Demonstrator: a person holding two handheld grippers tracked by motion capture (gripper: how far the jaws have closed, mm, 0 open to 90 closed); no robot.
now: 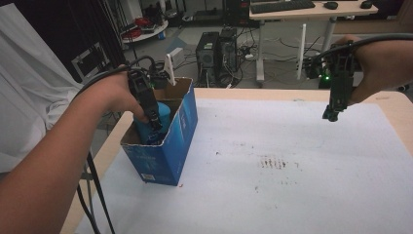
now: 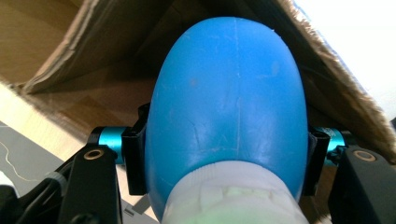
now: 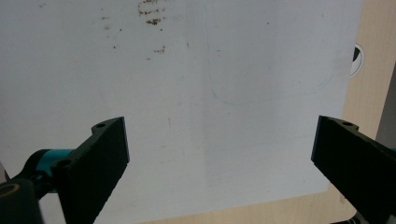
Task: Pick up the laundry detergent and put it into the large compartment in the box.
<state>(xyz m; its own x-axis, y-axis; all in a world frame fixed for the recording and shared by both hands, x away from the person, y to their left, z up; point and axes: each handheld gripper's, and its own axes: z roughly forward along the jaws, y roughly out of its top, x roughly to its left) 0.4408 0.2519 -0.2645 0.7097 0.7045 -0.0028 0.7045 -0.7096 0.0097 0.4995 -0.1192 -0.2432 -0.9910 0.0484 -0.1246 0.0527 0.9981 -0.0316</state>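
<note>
A blue cardboard box [image 1: 168, 146] with open top flaps stands at the table's left edge. My left gripper [image 1: 153, 127] reaches down into it, shut on a rounded blue plastic container [image 1: 163, 117]. In the left gripper view the black pads [image 2: 135, 158] press both sides of the blue container [image 2: 229, 93], which has a whitish collar at its near end, and the brown inner walls of the box [image 2: 107, 46] rise around it. My right gripper [image 1: 333, 115] hangs above the far right of the table, pointing down. Its jaws are open with nothing between them [image 3: 219, 149].
A white sheet [image 1: 292, 195] covers most of the wooden table [image 1: 243, 92], with brown specks [image 1: 276, 163] near the middle. Past the far edge are computer towers [image 1: 216, 53] and a desk [image 1: 302, 12]. A white cloth [image 1: 24, 87] hangs at the left.
</note>
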